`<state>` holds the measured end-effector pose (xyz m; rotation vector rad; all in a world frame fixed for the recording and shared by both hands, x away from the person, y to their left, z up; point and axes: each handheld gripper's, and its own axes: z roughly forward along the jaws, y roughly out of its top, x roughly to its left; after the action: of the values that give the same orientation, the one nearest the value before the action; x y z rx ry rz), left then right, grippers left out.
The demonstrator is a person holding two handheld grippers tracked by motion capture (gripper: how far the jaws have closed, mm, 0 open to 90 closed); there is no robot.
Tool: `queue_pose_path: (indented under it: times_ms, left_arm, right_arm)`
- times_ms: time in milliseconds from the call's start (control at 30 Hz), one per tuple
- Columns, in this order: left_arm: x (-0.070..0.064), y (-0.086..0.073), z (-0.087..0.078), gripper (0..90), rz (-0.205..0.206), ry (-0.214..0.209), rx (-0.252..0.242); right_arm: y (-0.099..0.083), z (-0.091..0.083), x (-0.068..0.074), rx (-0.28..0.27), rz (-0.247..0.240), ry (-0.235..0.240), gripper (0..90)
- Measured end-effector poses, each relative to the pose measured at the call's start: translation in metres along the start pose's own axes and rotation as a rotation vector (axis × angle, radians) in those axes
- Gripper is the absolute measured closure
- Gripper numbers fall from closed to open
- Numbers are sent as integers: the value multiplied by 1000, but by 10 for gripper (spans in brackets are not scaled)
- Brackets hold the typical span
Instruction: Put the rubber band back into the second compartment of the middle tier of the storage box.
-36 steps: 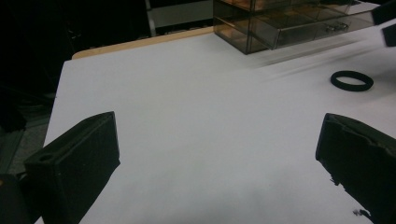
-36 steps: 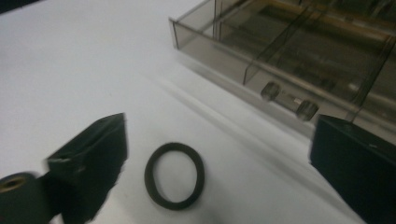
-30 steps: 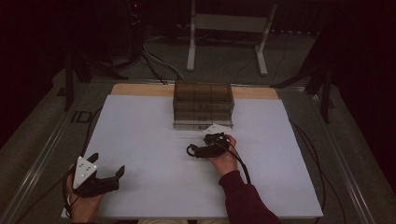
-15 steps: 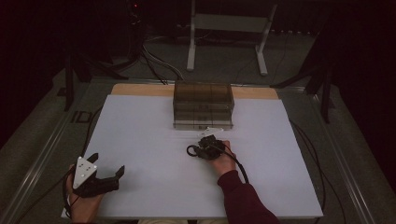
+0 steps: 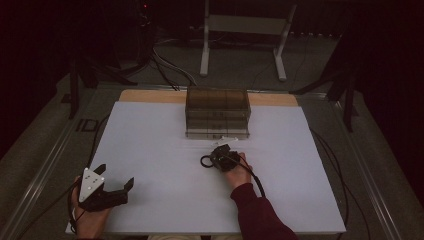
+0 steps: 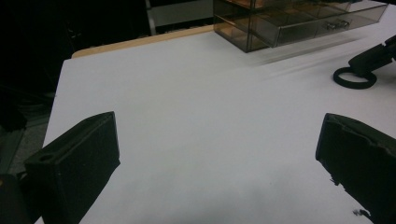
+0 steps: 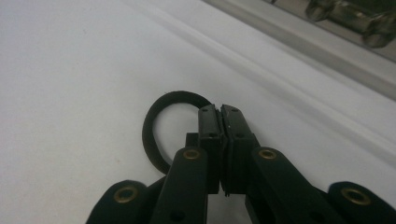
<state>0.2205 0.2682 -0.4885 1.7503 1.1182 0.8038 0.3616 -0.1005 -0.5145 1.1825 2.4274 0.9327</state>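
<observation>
No writing is being shown legibly on any item. The left tool (image 5: 114,186) is being held low at the tabletop's (image 5: 150,150) near left corner, its jaws spread wide with nothing between them. The right tool (image 7: 219,122) is being held near the tabletop's middle, its jaws pressed together on a black ring (image 7: 159,128), which seems to be lying on the surface. Just beyond, toward the far edge, a smoky clear drawer box (image 5: 217,112) is standing; its contents are hard to make out.
</observation>
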Motion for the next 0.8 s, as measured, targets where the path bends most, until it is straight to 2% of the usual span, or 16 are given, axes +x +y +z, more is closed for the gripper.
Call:
queue_pose_path:
  times_ms: [400,800]
  left_arm:
    - [-1,0,1,4,4,-3,2]
    - [-1,0,1,3,5,-3,3]
  right_arm:
    - [4,-18,-7,-46,7,21,886]
    - [20,-37,-10,-90,-9,15,886]
